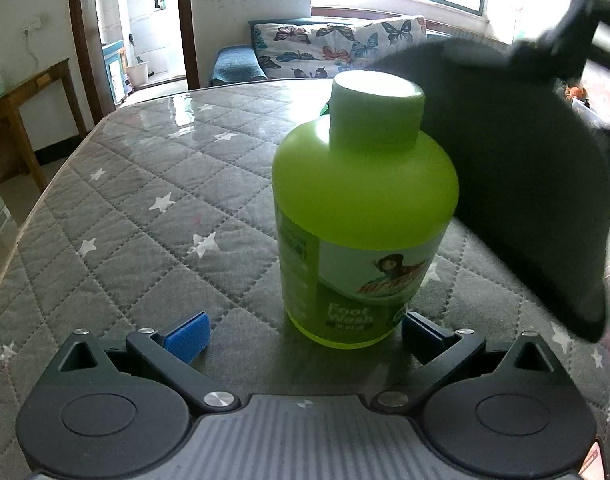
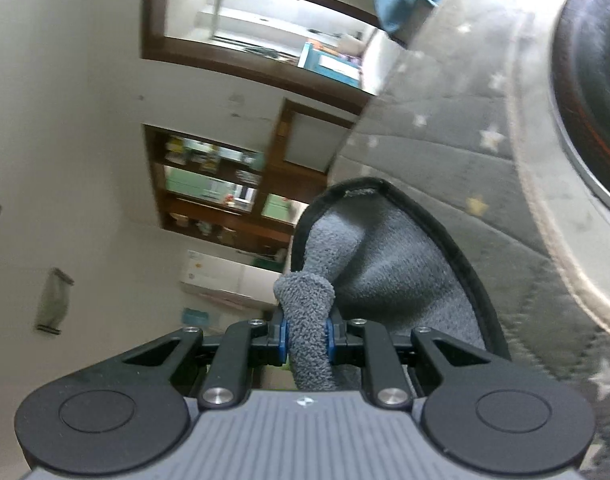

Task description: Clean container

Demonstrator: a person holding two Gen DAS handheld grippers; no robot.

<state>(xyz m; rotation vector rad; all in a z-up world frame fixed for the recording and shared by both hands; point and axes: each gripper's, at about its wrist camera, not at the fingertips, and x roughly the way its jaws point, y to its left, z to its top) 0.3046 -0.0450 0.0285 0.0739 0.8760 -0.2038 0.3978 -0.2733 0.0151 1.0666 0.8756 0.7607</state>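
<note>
Green bottle (image 1: 365, 208) stands upright on the quilted mattress (image 1: 145, 200), cap (image 1: 377, 110) on, long axis vertical. It sits dead ahead of the left gripper (image 1: 305, 334), base between the wide-spread blue pads (image 1: 189, 336), not visibly touching. Right gripper (image 2: 307, 338) is clamped on a grey cloth (image 2: 385, 256); in the left view the cloth (image 1: 517, 184) hangs just right of the bottle's shoulder. Left gripper is nearer the bottle; judged: closing would steady it for wiping.
</note>
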